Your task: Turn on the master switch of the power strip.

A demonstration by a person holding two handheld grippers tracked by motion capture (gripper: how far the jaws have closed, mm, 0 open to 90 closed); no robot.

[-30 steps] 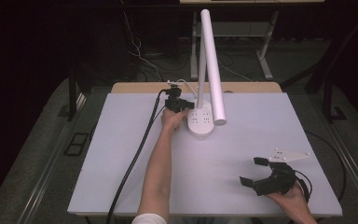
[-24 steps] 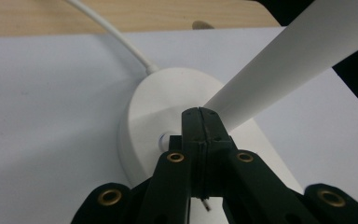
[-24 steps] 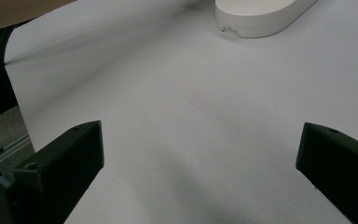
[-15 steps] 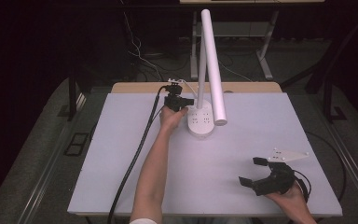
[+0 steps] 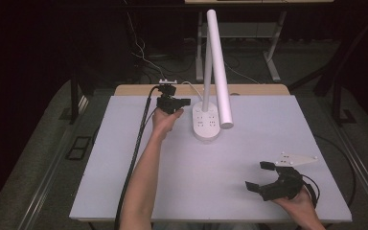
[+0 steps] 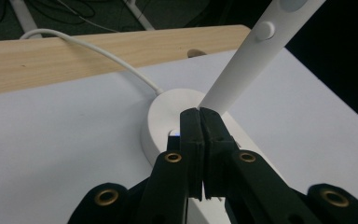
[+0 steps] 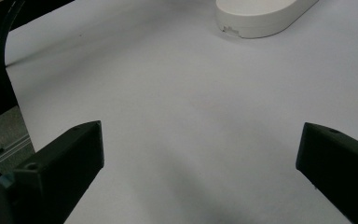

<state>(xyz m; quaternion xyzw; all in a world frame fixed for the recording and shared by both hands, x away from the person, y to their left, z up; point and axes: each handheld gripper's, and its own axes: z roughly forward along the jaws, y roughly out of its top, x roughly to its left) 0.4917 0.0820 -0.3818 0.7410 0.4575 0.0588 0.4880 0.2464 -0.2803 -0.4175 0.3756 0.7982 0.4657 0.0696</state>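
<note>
A white desk lamp stands at the back middle of the table; its round base (image 5: 206,123) carries sockets, and its long arm (image 5: 219,72) leans up from it. My left gripper (image 5: 187,101) hovers just left of the base, jaws shut with nothing between them. In the left gripper view the closed tips (image 6: 199,114) sit over the base (image 6: 161,116), in front of the lamp arm (image 6: 247,60). My right gripper (image 5: 258,176) rests near the front right, jaws open and empty. In the right gripper view it (image 7: 200,149) faces bare table with the lamp base (image 7: 261,16) far ahead.
The lamp's white cord (image 6: 84,44) runs back over the wooden strip (image 5: 134,90) at the table's far edge. A black cable (image 5: 136,148) trails along my left forearm to the front edge. The white tabletop (image 5: 211,163) lies between the two hands. Cables and stand legs lie on the floor behind.
My left gripper has lifted and drawn slightly left, away from the lamp base, still shut. The right gripper has stayed put.
</note>
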